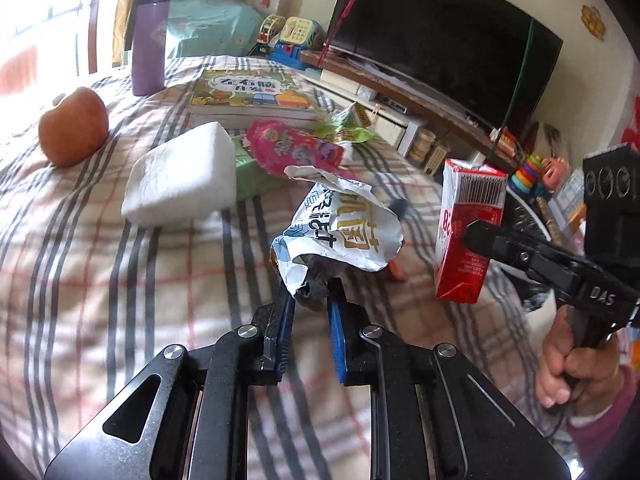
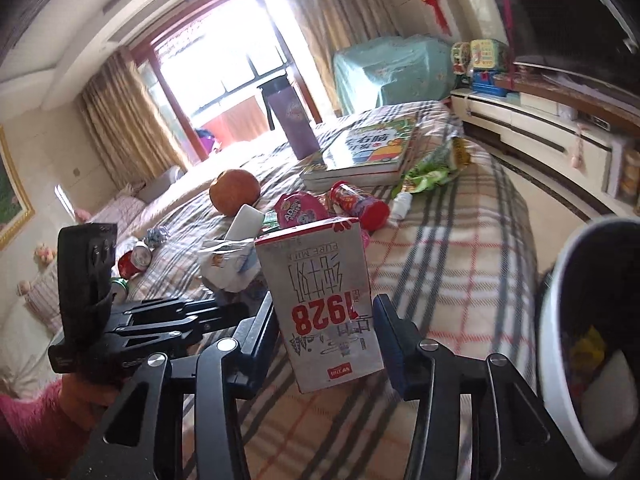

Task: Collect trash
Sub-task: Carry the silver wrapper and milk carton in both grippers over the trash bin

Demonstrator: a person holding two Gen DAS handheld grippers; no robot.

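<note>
The left gripper (image 1: 310, 300) pinched only a bottom corner of the crumpled white and silver snack wrapper (image 1: 340, 232) above the plaid bed (image 1: 100, 280), so the wrapper could slip out. The right gripper (image 2: 326, 332) squeezed the red and white milk carton (image 2: 324, 300), held tilted beside the white trash bin (image 2: 560, 340). It could twist loose and land on the bed instead of in the bin.

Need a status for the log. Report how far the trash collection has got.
Done: the bin already holds some trash. In hand: left hand-held gripper grips a crumpled wrapper; right hand-held gripper holds the milk carton. Left on the bed: pink wrapper, green wrapper, red tube.
</note>
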